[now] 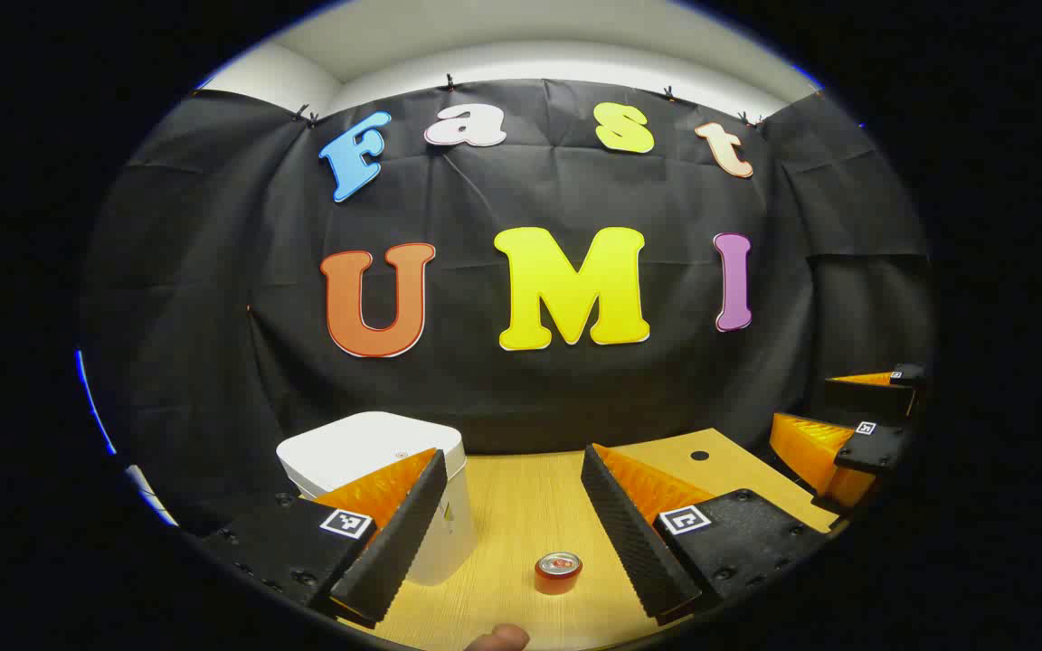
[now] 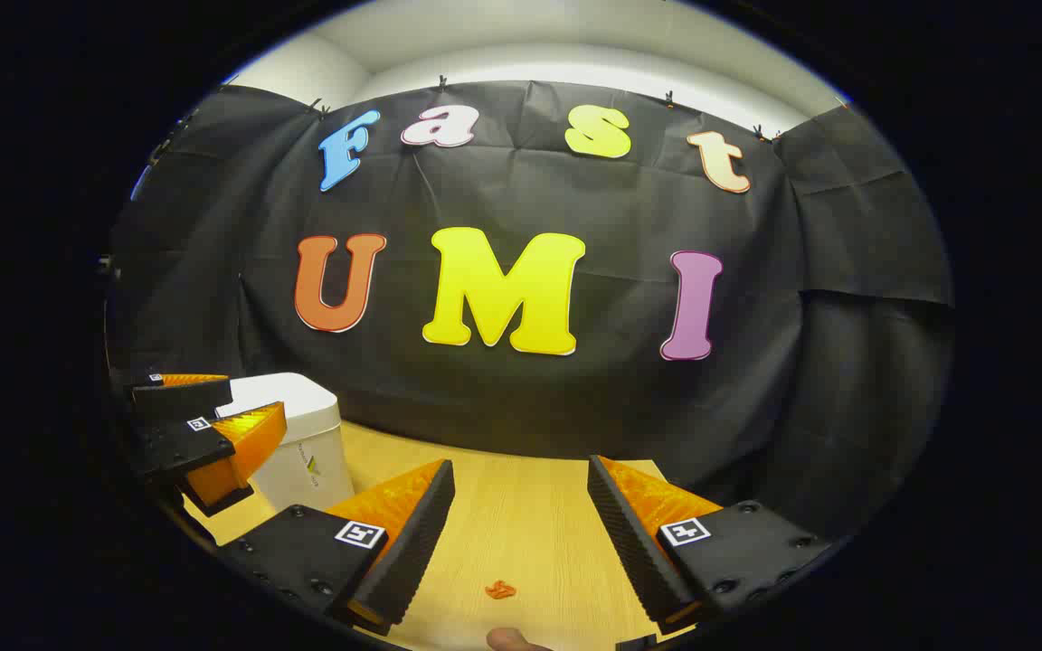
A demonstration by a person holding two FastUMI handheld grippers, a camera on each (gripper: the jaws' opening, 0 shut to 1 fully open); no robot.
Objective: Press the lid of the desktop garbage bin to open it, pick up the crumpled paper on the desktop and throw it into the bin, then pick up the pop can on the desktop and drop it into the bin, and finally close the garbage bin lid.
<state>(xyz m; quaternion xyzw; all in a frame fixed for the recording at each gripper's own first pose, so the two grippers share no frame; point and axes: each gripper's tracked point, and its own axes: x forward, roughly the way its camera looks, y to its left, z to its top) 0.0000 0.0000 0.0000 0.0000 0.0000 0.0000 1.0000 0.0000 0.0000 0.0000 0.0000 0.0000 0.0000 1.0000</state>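
Note:
The white desktop bin (image 1: pixel 367 450) stands at the left of the wooden table (image 1: pixel 521 506) with its lid down; in the right gripper view the bin (image 2: pixel 299 434) is at far left. A red pop can (image 1: pixel 558 571) stands upright on the table, low between my left gripper's fingers and apart from them. My left gripper (image 1: pixel 514 457) is open and holds nothing, its left finger in front of the bin. My right gripper (image 2: pixel 521 466) is open above bare table. The left gripper (image 2: pixel 245 407) hangs open beside the bin, and the right gripper (image 1: pixel 847 420) hangs open at the far right.
A small orange scrap (image 2: pixel 500 589) lies on the table under my right gripper. A round dark hole (image 1: pixel 700 455) is in the tabletop near the back right. The black cloth wall closes the back. A fingertip (image 1: pixel 498 638) shows at the bottom edge.

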